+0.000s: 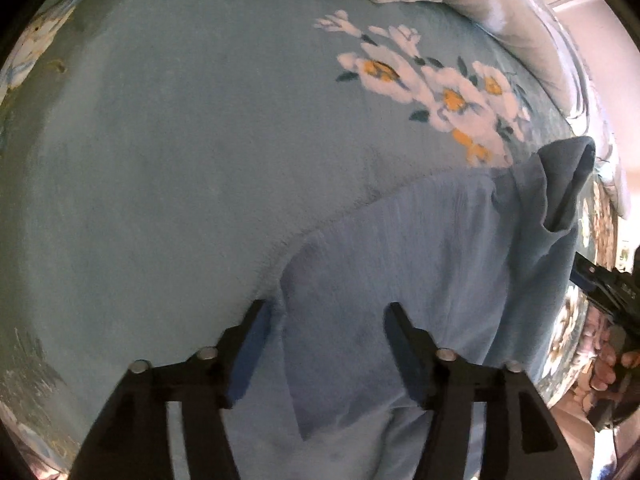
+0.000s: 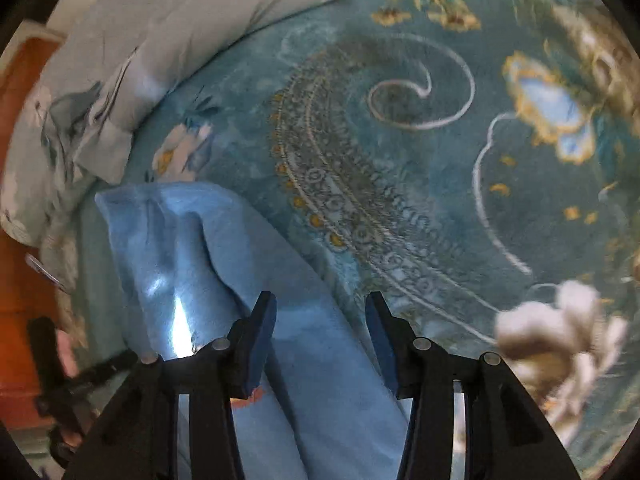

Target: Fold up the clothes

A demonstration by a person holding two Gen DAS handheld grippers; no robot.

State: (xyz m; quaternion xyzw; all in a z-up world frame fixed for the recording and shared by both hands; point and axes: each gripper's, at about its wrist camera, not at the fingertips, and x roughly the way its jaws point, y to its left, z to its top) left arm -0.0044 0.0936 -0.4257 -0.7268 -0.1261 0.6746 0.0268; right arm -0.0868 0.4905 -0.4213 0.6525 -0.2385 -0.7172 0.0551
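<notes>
Light-blue clothing (image 1: 400, 248) is seen spread on a teal floral blanket (image 1: 180, 140) that covers the bed, largest of all in both views. In the left wrist view, the garment lies across the lower right of the blanket, its far corner raised and folded over near a cluster of white and yellow printed flowers (image 1: 436, 88). In the right wrist view, the same garment (image 2: 224, 248) is shown bunched into soft ridges at lower left, beside a pale pillow (image 2: 120, 64) laid along the blanket's edge. An orange-brown wooden surface (image 2: 20, 200) is visible behind the pillow.

The left gripper (image 1: 326, 320) is held just above the garment's near edge, its 2 blue-padded jaws spread wide with nothing between them. The right gripper (image 2: 320, 312) is likewise held with its jaws parted and empty, over the boundary between garment and blanket. At the right edge of the left wrist view, the other tool's black body is seen, with a hand (image 1: 608, 364) wrapped round its handle.
</notes>
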